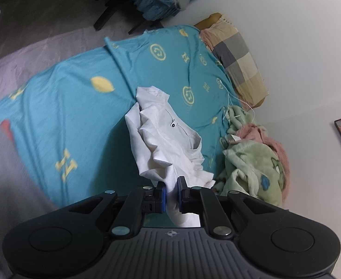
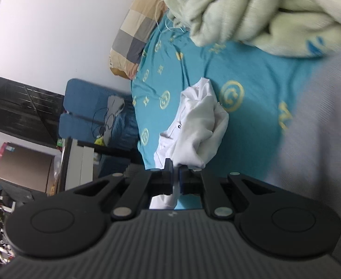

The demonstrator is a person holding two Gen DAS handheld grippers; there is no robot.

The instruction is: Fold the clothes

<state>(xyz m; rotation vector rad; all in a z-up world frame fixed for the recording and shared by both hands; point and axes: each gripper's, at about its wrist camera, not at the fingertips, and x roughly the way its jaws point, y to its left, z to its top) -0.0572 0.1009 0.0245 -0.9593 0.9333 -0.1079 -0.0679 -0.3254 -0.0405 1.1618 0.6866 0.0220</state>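
A crumpled white garment [image 1: 161, 137] hangs bunched above a teal bedsheet [image 1: 73, 116] with yellow prints. My left gripper [image 1: 172, 191] is shut on one edge of the white garment, the cloth pinched between its blue pads. In the right wrist view the same white garment [image 2: 198, 125] hangs from my right gripper [image 2: 175, 177], which is shut on another edge. The sheet [image 2: 251, 125] lies beneath it. A small dark button shows on the garment in both views.
A green fleece blanket [image 1: 251, 162] with pink cloth lies heaped by the white wall; it fills the top of the right wrist view [image 2: 251, 7]. A checked pillow [image 1: 237, 58] sits at the bed's head. A blue chair [image 2: 93, 109] stands beside the bed.
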